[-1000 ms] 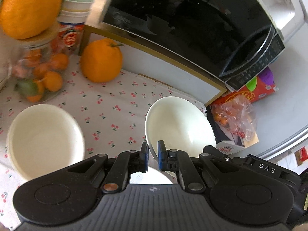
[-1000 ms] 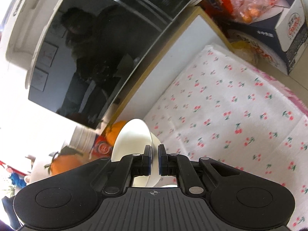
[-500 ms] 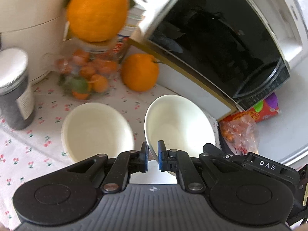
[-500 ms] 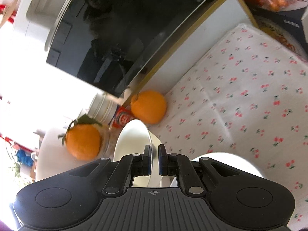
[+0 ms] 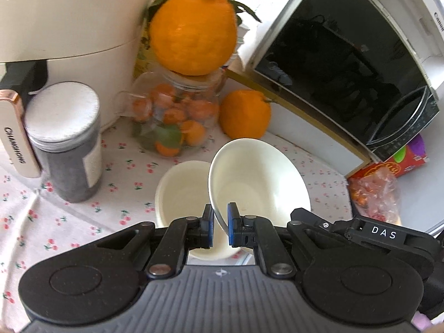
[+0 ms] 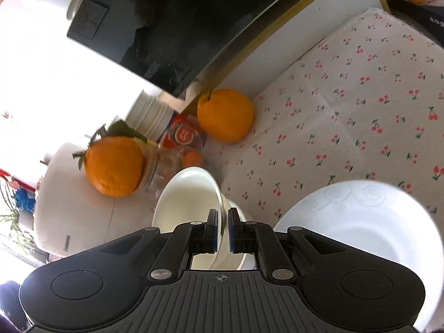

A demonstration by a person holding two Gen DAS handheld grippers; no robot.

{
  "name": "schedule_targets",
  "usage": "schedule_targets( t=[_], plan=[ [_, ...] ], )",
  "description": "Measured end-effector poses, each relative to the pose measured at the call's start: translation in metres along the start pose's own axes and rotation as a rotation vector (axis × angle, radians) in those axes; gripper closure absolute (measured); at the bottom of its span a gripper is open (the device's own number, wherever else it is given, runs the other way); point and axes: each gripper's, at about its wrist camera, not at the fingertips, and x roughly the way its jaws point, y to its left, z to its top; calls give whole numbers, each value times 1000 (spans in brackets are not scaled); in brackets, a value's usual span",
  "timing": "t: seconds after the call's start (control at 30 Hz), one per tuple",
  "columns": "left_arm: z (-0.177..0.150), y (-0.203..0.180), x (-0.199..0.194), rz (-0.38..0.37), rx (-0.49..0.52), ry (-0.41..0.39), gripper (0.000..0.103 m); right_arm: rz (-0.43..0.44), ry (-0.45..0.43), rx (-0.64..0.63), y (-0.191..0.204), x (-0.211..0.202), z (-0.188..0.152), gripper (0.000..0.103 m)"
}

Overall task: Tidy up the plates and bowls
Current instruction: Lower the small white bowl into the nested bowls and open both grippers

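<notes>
Clamped both the left gripper (image 5: 220,229) and right gripper (image 6: 222,234) on rims of tilted white bowls (image 5: 258,183) (image 6: 191,194) above the resting bowl (image 5: 183,191), risking, likely, a slip or clash from such thin edge grips.

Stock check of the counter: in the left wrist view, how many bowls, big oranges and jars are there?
Bowls: 2, the held bowl and the resting bowl
Big oranges: 2, the top orange and the lower orange
Jars: 2, the glass jar and the dark jar
Total: 6
</notes>
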Motion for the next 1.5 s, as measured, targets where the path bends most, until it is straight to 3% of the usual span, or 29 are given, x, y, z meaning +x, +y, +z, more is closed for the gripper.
schedule_targets(
  t=[0.47,0.67,1.17,1.5],
  plan=[
    [-4,18,10,93,41,41,94,-47,64,-14,7,31,-16,94],
    [-7,18,13,114,53,65,94,-84,94,-20,6,37,-20,92],
    [-8,16,19,142,86,65,92,-84,106,-53,9,37,-18,91],
    [-9,15,17,146,147,43,79,-75,100,-96,10,30,-13,85]
  ],
)
